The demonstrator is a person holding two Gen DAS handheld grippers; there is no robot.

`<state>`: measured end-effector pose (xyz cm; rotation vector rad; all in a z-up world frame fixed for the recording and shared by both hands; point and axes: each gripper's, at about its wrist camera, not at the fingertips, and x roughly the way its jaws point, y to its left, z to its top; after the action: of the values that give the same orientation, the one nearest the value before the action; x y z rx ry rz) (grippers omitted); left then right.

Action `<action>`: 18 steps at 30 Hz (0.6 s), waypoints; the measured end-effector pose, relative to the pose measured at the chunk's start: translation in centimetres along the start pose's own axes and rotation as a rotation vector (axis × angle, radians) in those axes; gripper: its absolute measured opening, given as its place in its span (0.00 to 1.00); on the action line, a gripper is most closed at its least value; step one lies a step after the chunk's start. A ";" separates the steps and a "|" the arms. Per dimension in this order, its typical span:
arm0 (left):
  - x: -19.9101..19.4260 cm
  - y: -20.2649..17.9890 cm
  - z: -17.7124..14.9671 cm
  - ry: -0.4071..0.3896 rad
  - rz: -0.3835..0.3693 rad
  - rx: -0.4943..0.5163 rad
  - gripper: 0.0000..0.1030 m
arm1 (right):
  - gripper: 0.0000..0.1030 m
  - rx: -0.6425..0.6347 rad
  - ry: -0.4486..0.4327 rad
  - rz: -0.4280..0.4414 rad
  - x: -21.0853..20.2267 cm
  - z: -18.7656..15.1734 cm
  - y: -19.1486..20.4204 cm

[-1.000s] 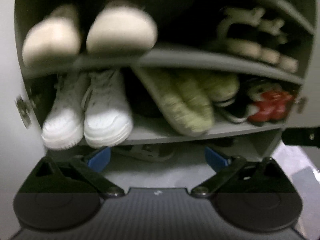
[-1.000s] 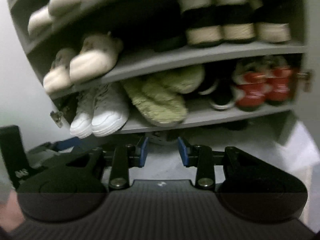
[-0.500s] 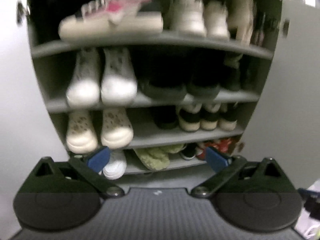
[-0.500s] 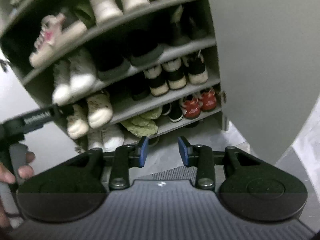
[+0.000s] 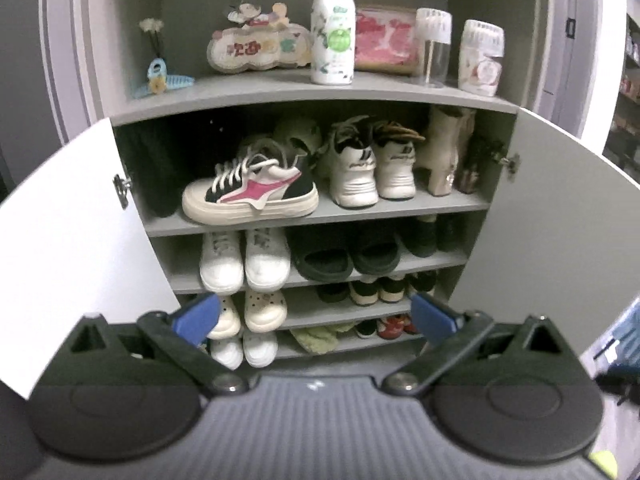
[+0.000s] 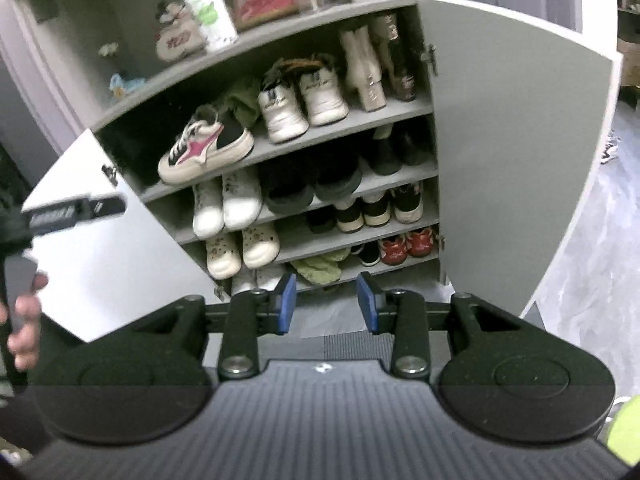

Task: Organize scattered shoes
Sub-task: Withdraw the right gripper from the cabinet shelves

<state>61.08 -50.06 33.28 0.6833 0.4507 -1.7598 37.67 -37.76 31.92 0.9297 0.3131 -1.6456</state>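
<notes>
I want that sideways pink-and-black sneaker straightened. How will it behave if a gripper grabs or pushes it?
The pink-and-black sneaker has a thick flat sole, so it should probably slide rather than tip. Its open collar looks soft and may fold when pinched. Loose laces might snag.

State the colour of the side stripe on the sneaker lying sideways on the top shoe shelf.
Pink, on the sneaker; clearest in the left wrist view.
</notes>
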 end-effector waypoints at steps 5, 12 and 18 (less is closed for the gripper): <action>1.5 1.3 1.0 0.102 -0.008 0.054 1.00 | 0.37 0.018 -0.005 -0.065 0.2 2.5 -0.1; 5.3 2.0 4.8 0.045 -0.032 0.127 1.00 | 0.37 0.080 -0.092 -0.154 -4.3 8.1 -1.2; 7.9 -0.8 8.2 0.032 -0.032 0.031 1.00 | 0.53 0.026 -0.167 -0.189 -7.7 15.7 -7.2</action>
<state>57.00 -60.69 34.33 0.7314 0.4593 -1.7915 24.96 -40.29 45.62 0.7945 0.2720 -1.8918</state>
